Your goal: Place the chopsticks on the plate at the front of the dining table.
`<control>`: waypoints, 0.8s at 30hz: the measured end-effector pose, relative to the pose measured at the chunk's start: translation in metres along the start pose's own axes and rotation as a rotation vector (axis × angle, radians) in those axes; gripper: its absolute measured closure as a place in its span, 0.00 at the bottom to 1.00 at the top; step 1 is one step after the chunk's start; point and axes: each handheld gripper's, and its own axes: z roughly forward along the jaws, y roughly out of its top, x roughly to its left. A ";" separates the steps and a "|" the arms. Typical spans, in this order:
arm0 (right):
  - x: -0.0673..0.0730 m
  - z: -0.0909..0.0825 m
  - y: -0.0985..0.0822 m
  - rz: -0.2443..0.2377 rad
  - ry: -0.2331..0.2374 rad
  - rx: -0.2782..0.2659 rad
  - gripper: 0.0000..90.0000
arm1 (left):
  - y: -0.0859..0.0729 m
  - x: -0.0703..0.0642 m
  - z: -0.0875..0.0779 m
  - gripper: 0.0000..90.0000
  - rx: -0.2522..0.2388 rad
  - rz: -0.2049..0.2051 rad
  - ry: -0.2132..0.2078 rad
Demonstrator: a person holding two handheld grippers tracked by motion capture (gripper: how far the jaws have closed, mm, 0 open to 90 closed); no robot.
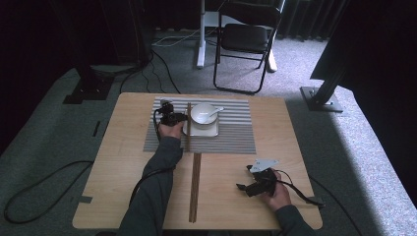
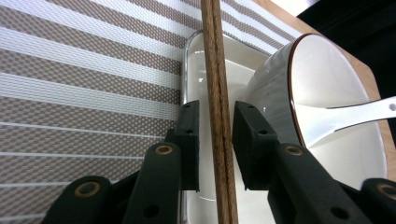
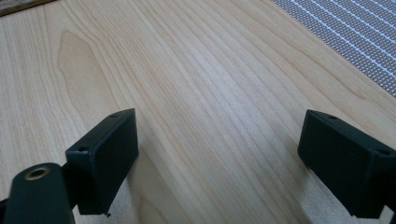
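Two chopsticks [image 2: 219, 116] run lengthwise between the left gripper [image 2: 215, 140], whose jaws stand slightly apart, beside the bowl [image 2: 322, 116].

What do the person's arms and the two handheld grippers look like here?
Grey long sleeves cover both forearms. The left gripper and the right gripper have black block-shaped jaws with brass-coloured rivets. A black cable trails from the right one, which carries a grey three-cornered plate.

Chopsticks [image 2: 217, 102] look like dark matt wood with visible grain, the bowl [image 2: 327, 93] and dish [image 2: 205, 70] right beside them are glossy white ceramic, the striped placemat [image 2: 84, 93] underneath is coarse woven fabric, table [image 3: 196, 93] smooth pale wood.
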 end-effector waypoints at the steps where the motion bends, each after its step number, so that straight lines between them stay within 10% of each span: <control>1: 0.000 0.000 0.000 0.000 0.000 0.000 0.13 | 0.000 0.001 -0.003 0.79 -0.004 0.004 -0.008; 10: 0.000 0.000 0.000 0.001 0.000 0.000 0.13 | -0.009 -0.005 -0.035 0.67 -0.043 0.135 -0.039; 24: 0.000 0.000 0.000 0.001 0.001 0.000 0.13 | -0.060 -0.017 -0.066 0.56 -0.075 0.343 0.023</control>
